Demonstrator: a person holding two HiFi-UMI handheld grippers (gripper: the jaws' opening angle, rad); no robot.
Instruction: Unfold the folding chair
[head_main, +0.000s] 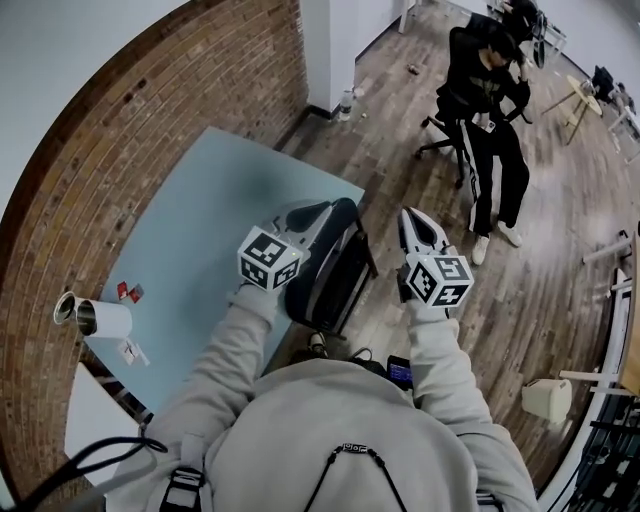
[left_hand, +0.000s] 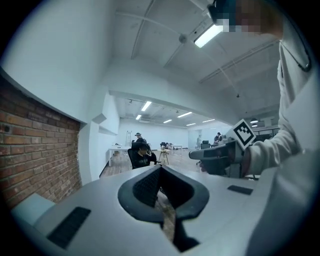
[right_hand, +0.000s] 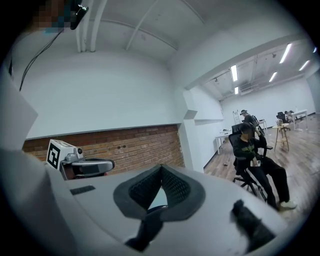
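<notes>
The black folding chair stands folded against the edge of the pale blue table, just in front of me. My left gripper hovers above the chair's top left, its jaws shut on nothing. My right gripper hangs to the chair's right over the wooden floor, also shut and empty. In the left gripper view the jaws meet at the tip, with the right gripper beside them. The right gripper view shows its own shut jaws and the left gripper at the left. Neither gripper touches the chair.
A brick wall runs along the table's far side. A paper roll and small red items lie on the table. A person sits on an office chair ahead. A white bin stands at the right.
</notes>
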